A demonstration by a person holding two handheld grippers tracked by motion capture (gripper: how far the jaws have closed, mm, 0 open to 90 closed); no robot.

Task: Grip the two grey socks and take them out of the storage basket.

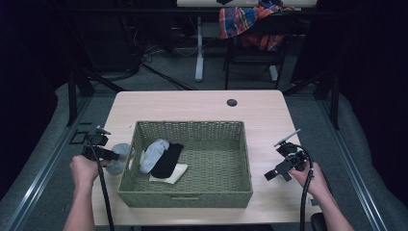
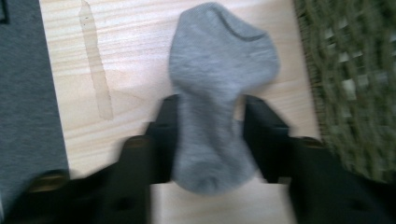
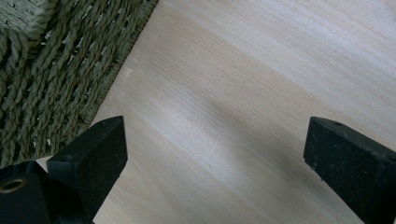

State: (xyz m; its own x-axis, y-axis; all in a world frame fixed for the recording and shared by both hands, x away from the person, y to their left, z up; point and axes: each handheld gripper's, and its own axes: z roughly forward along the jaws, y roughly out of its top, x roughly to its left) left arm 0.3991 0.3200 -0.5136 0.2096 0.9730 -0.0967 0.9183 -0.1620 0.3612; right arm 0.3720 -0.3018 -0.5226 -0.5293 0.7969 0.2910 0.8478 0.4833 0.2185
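Note:
A grey sock [image 2: 219,70] lies flat on the wooden table [image 1: 192,103], just left of the woven basket [image 1: 185,198]; from above the sock [image 1: 119,153] sits by the basket's left wall. My left gripper [image 2: 210,121] straddles its narrow part with the jaws parted, one on each side, and I cannot see them squeezing it. From above, the left gripper [image 1: 109,155] points right at the sock. Inside the basket lie a pale grey sock [image 1: 154,154], a black sock [image 1: 167,160] and a cream one [image 1: 172,174]. My right gripper [image 3: 215,140] stands wide open over bare wood, right of the basket [image 3: 56,65].
The table's left edge and grey floor [image 2: 23,93] are close beside the left gripper. A cable hole [image 1: 232,102] sits near the table's far edge. Behind the table stands a chair with a plaid cloth [image 1: 248,21]. From above, the right gripper [image 1: 276,173] hovers near the table's right edge.

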